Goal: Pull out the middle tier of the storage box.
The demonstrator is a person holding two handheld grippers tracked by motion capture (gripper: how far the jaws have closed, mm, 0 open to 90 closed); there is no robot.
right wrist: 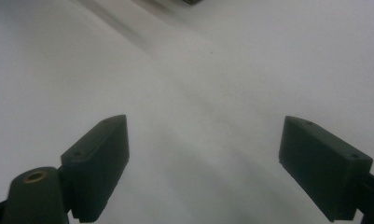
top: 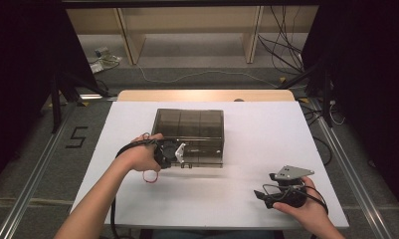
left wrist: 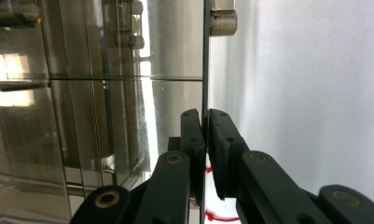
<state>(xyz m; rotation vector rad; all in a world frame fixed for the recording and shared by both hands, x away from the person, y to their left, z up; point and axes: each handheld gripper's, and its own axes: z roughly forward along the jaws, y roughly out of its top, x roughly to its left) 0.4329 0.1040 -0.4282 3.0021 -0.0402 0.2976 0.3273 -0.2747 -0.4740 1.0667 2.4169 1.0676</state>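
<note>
A smoky, see-through plastic box (top: 189, 124) with inner dividers sits in the middle of the white table (top: 266, 129). My left gripper (top: 182, 153) is at the box's front left edge, held in the person's left hand. In the left gripper view, my left gripper (left wrist: 206, 122) is shut on a thin dark panel edge of the box (left wrist: 96, 93), and a metal latch (left wrist: 223, 21) shows farther along that edge. My right gripper (top: 259, 195) rests low near the table's front right, away from the box. It stands open (right wrist: 205, 154) with only bare table (right wrist: 198, 70) between the jaws.
A red loop (top: 150, 176) hangs under the left hand. Beyond the table's far edge are wooden shelf legs (top: 130, 42) and loose cables (top: 286, 55) on the floor. Metal rails (top: 38, 169) run along both sides of the table.
</note>
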